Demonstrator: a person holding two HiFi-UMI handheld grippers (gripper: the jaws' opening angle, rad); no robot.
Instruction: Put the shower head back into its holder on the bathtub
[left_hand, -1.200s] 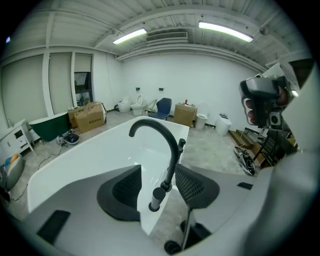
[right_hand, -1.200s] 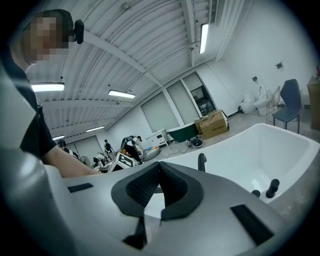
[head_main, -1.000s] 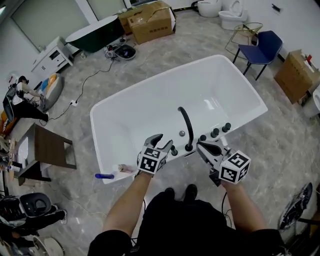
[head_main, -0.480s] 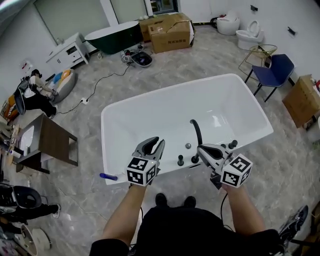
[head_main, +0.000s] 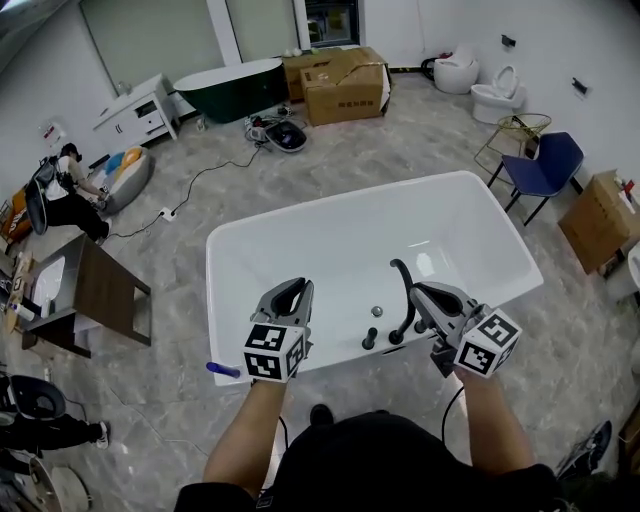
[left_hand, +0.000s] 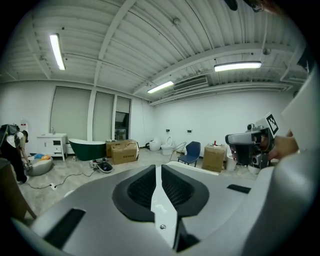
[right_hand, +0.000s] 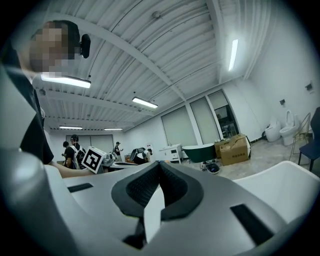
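Observation:
The white bathtub (head_main: 230, 262) fills the middle of the head view. On its near rim a short black upright piece (head_main: 370, 340), probably the shower head in its holder, stands beside the curved black spout (head_main: 404, 288). My left gripper (head_main: 293, 288) hangs above the rim to the left of that piece and clear of it. Its jaws have just been closing; they are shut with nothing between them (left_hand: 157, 166). Raised by the spout, my right gripper (head_main: 420, 292) is shut and empty (right_hand: 159, 163). It hides the knobs on the rim behind it.
A small blue object (head_main: 222, 370) lies on the tub's near left corner. Around the tub stand a dark green tub (head_main: 235, 85), cardboard boxes (head_main: 345, 85), a blue chair (head_main: 545, 165), toilets (head_main: 497, 95), a wooden table (head_main: 100, 290) and a crouching person (head_main: 60, 195).
Both grippers have risen off the tub's near rim. The left jaws went from wide open beside the black upright piece to shut. The head view has tilted up, showing more of the room.

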